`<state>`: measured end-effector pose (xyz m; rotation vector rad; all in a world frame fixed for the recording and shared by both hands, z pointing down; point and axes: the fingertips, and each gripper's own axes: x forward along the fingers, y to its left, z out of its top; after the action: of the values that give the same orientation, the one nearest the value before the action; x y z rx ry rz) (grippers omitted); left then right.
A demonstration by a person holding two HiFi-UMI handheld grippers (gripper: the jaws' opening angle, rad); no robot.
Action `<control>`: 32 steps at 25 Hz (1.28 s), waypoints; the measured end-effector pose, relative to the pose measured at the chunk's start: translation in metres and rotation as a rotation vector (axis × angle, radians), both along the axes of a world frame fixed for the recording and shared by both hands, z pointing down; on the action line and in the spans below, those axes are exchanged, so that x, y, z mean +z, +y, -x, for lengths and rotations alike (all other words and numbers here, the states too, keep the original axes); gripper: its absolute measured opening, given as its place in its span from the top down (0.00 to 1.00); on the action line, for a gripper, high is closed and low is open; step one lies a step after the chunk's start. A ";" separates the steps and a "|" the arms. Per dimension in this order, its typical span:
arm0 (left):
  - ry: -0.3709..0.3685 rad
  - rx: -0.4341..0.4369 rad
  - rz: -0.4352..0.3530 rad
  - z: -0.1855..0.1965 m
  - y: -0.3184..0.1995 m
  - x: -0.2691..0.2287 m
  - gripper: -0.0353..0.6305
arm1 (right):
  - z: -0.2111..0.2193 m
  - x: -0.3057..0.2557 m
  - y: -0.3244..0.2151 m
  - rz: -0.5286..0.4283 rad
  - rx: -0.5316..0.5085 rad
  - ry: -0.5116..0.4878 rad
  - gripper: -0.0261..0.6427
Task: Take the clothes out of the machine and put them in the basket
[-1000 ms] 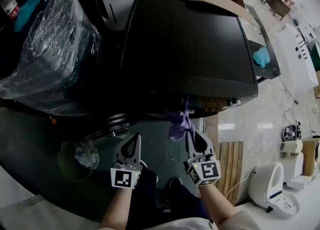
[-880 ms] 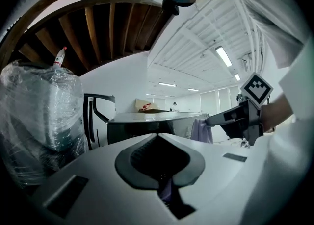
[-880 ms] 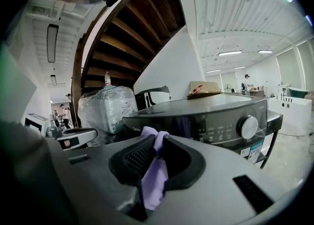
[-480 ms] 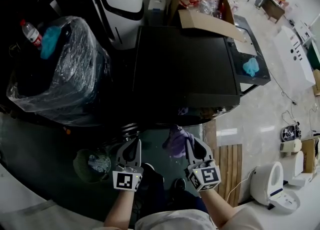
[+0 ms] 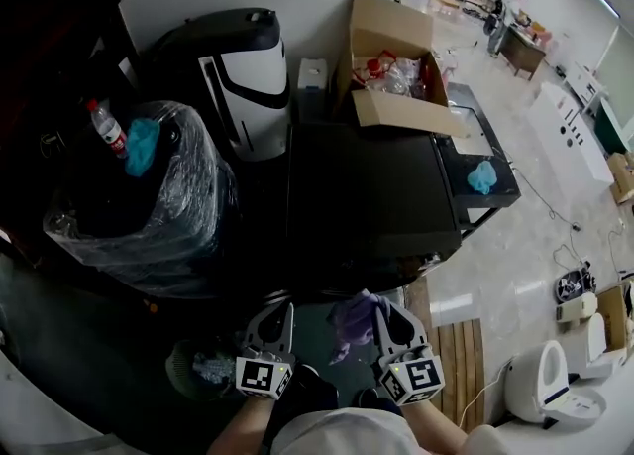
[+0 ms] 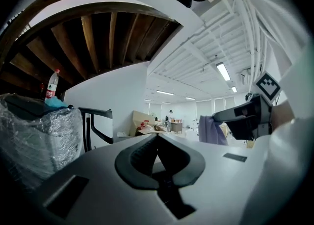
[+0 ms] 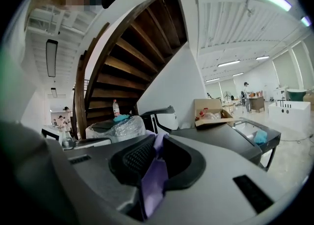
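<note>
The purple cloth [image 5: 355, 319] is hanging soft and matt, creasing between the ribbed black pads [image 7: 135, 158] of the right gripper [image 5: 381, 306], whose grey plastic shell is looking smooth and matt. The machine [image 5: 367, 195] top is showing dark with a faint sheen. At its 9 o'clock, crinkled clear plastic wrap [image 5: 149, 205] is glinting. At 12 o'clock, a brown cardboard box [image 5: 381, 37] is looking dull. At 4 o'clock, wooden slats [image 5: 458, 334] are lying on glossy floor tiles [image 5: 515, 245].

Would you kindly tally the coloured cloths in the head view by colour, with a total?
Purple: 1, the purple cloth
Teal: 2, the left teal cloth and the right teal cloth
Total: 3
</note>
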<state>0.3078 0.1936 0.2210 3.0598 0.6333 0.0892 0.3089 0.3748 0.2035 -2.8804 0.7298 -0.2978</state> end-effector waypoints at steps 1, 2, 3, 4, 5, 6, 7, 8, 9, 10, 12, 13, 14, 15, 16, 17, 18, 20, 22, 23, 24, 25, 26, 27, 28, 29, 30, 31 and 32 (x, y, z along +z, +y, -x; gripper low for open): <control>0.004 0.007 0.003 0.000 -0.002 -0.005 0.92 | -0.001 -0.012 -0.003 0.002 -0.003 0.025 0.88; 0.007 0.011 0.007 0.000 -0.003 -0.009 0.92 | -0.001 -0.022 -0.007 0.003 -0.007 0.048 0.88; 0.008 0.012 0.010 0.001 -0.005 -0.012 0.92 | -0.001 -0.031 -0.010 0.002 -0.014 0.068 0.88; 0.008 0.011 0.012 0.002 -0.007 -0.014 0.92 | -0.001 -0.039 -0.014 0.000 -0.021 0.086 0.88; 0.009 0.008 0.013 0.004 -0.009 -0.016 0.92 | 0.000 -0.046 -0.017 -0.003 -0.027 0.102 0.88; 0.011 0.004 0.015 0.005 -0.011 -0.018 0.92 | 0.000 -0.051 -0.021 -0.006 -0.035 0.115 0.88; 0.014 -0.002 0.016 0.006 -0.014 -0.020 0.92 | -0.001 -0.056 -0.024 -0.010 -0.044 0.125 0.88; 0.019 -0.012 0.019 0.006 -0.017 -0.023 0.92 | -0.002 -0.059 -0.028 -0.014 -0.053 0.130 0.88; 0.023 -0.024 0.021 0.007 -0.022 -0.026 0.92 | -0.004 -0.061 -0.033 -0.021 -0.064 0.130 0.88; 0.026 -0.039 0.021 0.008 -0.027 -0.029 0.92 | -0.006 -0.062 -0.039 -0.027 -0.076 0.131 0.88; 0.027 -0.074 0.021 0.011 -0.041 -0.034 0.92 | -0.009 -0.065 -0.052 -0.036 -0.109 0.137 0.88; 0.028 -0.094 0.021 0.013 -0.049 -0.036 0.92 | -0.010 -0.067 -0.059 -0.039 -0.128 0.142 0.88; 0.030 -0.118 0.021 0.015 -0.056 -0.037 0.92 | -0.012 -0.069 -0.066 -0.040 -0.151 0.148 0.88; 0.033 -0.144 0.020 0.018 -0.064 -0.039 0.92 | -0.014 -0.071 -0.073 -0.039 -0.175 0.153 0.88; 0.035 -0.175 0.019 0.021 -0.071 -0.041 0.92 | -0.016 -0.072 -0.080 -0.037 -0.200 0.155 0.88; 0.037 -0.208 0.018 0.024 -0.080 -0.043 0.92 | -0.018 -0.071 -0.087 -0.037 -0.226 0.153 0.88; 0.038 -0.243 0.019 0.028 -0.088 -0.045 0.92 | -0.020 -0.070 -0.094 -0.040 -0.252 0.149 0.88; 0.041 -0.311 0.015 0.036 -0.101 -0.049 0.92 | -0.022 -0.070 -0.107 -0.046 -0.310 0.146 0.88; 0.047 -0.381 0.005 0.044 -0.113 -0.053 0.92 | -0.024 -0.071 -0.119 -0.051 -0.378 0.149 0.88; 0.051 -0.419 0.001 0.048 -0.120 -0.055 0.92 | -0.024 -0.071 -0.126 -0.056 -0.415 0.146 0.88; 0.054 -0.460 -0.001 0.054 -0.126 -0.058 0.92 | -0.023 -0.071 -0.134 -0.061 -0.454 0.140 0.88; 0.057 -0.502 -0.002 0.060 -0.132 -0.061 0.92 | -0.021 -0.070 -0.143 -0.067 -0.496 0.133 0.88; 0.063 -0.546 -0.003 0.066 -0.138 -0.064 0.92 | -0.019 -0.070 -0.152 -0.072 -0.542 0.129 0.88; 0.070 -0.590 -0.004 0.072 -0.143 -0.068 0.92 | -0.017 -0.071 -0.161 -0.077 -0.587 0.128 0.88; 0.077 -0.633 -0.009 0.080 -0.148 -0.072 0.92 | -0.015 -0.073 -0.169 -0.082 -0.632 0.129 0.88; 0.085 -0.677 -0.015 0.089 -0.153 -0.075 0.92 | -0.012 -0.074 -0.178 -0.088 -0.675 0.131 0.88; 0.091 -0.723 -0.020 0.099 -0.159 -0.076 0.92 | -0.008 -0.075 -0.187 -0.095 -0.719 0.132 0.88; 0.094 -0.771 -0.022 0.111 -0.166 -0.078 0.92 | -0.003 -0.076 -0.196 -0.103 -0.762 0.133 0.88; 0.094 -0.819 -0.022 0.124 -0.172 -0.079 0.92 | 0.002 -0.077 -0.205 -0.113 -0.804 0.131 0.88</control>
<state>0.1838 0.0212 0.1423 3.0773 -0.6419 -0.0609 0.3073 0.1696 0.1268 -2.3719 1.8349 -0.1404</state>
